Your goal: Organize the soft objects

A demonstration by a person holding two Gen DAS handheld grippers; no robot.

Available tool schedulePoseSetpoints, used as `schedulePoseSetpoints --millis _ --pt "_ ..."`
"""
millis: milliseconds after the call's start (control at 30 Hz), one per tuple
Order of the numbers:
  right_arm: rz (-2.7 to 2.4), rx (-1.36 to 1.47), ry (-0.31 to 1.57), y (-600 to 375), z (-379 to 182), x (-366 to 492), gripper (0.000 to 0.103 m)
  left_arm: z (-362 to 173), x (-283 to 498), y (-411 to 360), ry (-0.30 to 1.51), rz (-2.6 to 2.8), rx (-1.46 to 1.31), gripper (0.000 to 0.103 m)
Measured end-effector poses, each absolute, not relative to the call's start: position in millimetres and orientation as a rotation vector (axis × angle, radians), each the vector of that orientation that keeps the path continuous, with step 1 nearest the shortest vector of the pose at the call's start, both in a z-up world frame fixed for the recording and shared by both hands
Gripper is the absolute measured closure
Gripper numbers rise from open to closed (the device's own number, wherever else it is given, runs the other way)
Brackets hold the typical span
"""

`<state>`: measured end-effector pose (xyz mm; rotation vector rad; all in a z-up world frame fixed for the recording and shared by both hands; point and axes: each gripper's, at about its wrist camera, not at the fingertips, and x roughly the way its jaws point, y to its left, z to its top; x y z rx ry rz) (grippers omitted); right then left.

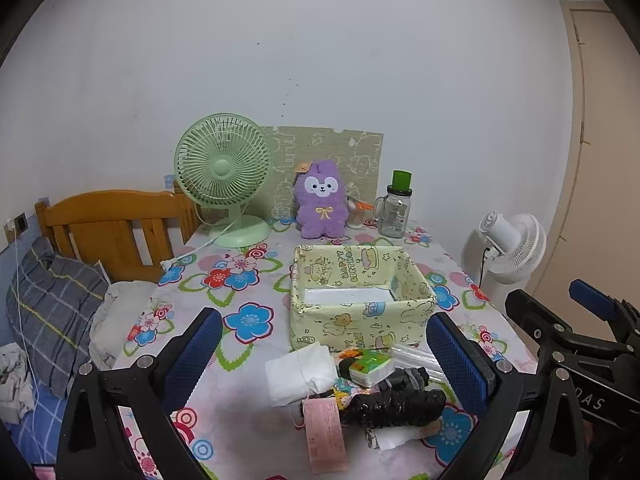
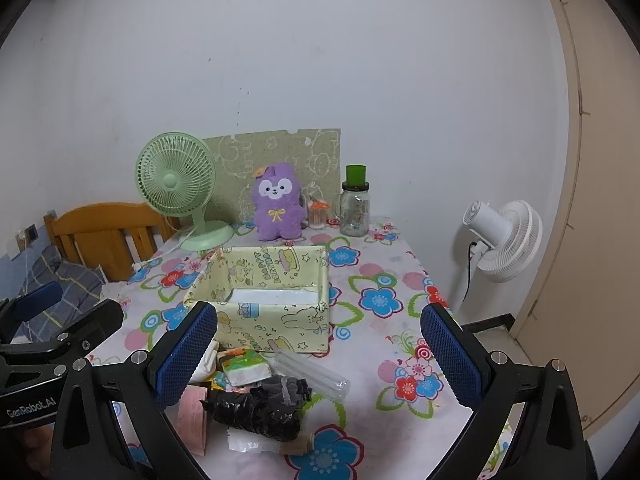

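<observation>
A pile of small soft items lies on the floral table near me: a white folded cloth [image 1: 298,374], a green tissue pack [image 1: 370,366], a black wrapped bundle [image 1: 394,402] and a pink tag [image 1: 325,436]. Behind it stands an open yellow cartoon-print box [image 1: 360,292], seen also in the right wrist view [image 2: 264,300]. A purple plush toy [image 1: 320,204] sits at the back. My left gripper [image 1: 324,356] is open, hovering over the pile. My right gripper [image 2: 320,352] is open, just right of the black bundle [image 2: 256,408]. Neither holds anything.
A green desk fan [image 1: 224,172] and a glass jar with a green lid [image 1: 394,210] stand at the table's back. A white floor fan [image 1: 508,244] is off the right edge. A wooden bed frame [image 1: 108,224] and plaid pillow [image 1: 52,304] lie left.
</observation>
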<state>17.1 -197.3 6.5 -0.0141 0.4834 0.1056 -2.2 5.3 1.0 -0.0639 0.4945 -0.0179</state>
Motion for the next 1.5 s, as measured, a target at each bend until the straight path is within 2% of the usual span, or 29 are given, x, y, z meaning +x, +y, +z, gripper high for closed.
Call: schedulePoseSetpoints --millis 1500 --pt "0.09 -0.041 0.473 -193.5 7.1 18.9 0.0 -5.1 -2.0 9.7 0.502 -0.005 -0.064 0.0"
